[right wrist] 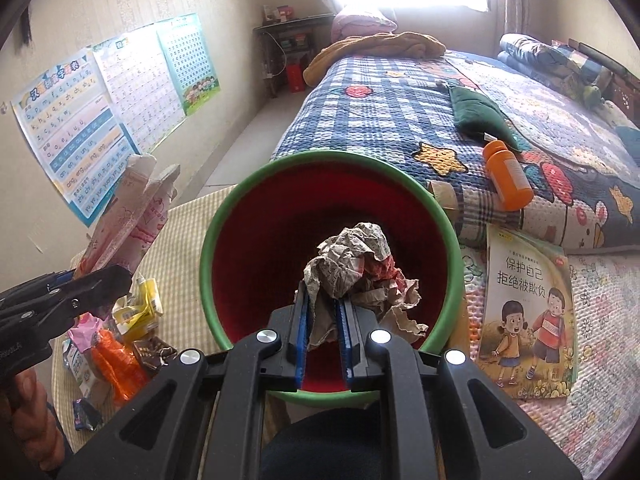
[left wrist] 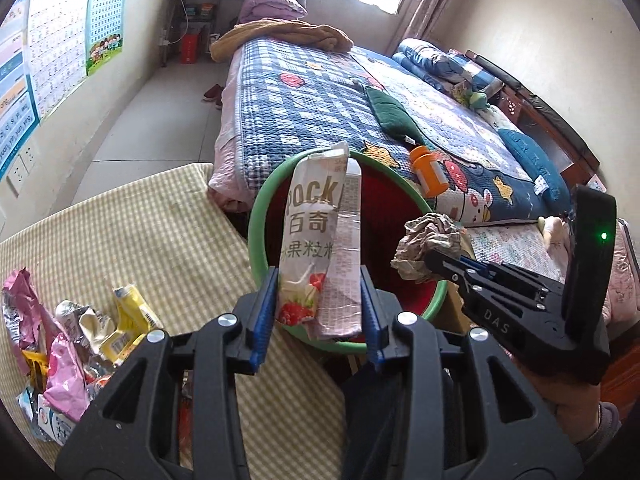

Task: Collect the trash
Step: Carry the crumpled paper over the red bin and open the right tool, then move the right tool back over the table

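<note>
while both grippers hang over the round bin with a green rim and red inside (right wrist: 448, 220), each has trash in its jaws. the left gripper (left wrist: 320, 304), jaws partly apart, clamps a flattened white and pink pocky snack box (left wrist: 316, 248) standing upright above the bin's mouth. the right gripper (right wrist: 323, 328), jaws nearly together, pinches a crumpled ball of printed paper (right wrist: 360, 272) over the bin's opening. more bright crumpled wrappers (left wrist: 72, 344) lie heaped on the yellow checked cloth-covered table (left wrist: 160, 240) beside the bin. an orange plastic bottle (right wrist: 507, 176) lies on the patchwork quilted bed (right wrist: 380, 120) behind.
</note>
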Demonstrator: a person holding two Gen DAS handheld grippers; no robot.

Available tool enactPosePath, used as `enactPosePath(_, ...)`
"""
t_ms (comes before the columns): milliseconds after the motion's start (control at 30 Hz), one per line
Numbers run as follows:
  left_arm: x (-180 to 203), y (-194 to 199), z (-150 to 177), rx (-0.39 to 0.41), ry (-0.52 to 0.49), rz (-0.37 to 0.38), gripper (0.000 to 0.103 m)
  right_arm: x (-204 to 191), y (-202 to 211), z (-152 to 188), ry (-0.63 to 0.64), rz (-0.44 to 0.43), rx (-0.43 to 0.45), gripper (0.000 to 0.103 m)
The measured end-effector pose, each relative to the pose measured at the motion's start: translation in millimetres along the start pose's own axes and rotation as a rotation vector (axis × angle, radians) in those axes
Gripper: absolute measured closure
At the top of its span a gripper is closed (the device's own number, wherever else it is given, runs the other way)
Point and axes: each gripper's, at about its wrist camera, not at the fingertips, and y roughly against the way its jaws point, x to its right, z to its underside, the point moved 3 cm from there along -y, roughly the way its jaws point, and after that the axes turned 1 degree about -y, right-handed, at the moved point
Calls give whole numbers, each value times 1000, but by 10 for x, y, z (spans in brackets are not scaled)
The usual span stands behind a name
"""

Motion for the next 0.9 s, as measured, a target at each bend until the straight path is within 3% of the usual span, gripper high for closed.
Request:
enactPosePath(300,74,-427,-165,-47,-15,13,65,179,-277,-12,-28,0,-31,85)
enactPosePath(333,55,-450,-172,-50,-16,9,64,192,-296,-16,-26,4,-32,74)
enactPosePath(367,44,-458,-178,-54,-17,4,53,205,-308,-18,-26,8,-33,65)
enactPosePath(400,43,-443,-182,-46,-19,-5,47,215,-312,-16,-31,12,-31,47)
enactPosePath(433,35,-422,-185,-34,-20,-15,34,225,-300,-16,-36,13,-22,39)
enactPosePath(467,15,-378,-183,-21,-19,-27,24,229,-281,-14,-40,15,-13,37)
enactPosePath(667,-181,-139,-113,16,16,-54,6,149,-198,53,-25,39,-2,15)
enactPosePath(733,-242,-35,-55,25,22,-60,6,59,-133,90,2,57,16,8)
enactPosePath(900,-380,204,104,34,35,-80,6,-262,27,200,68,50,36,7)
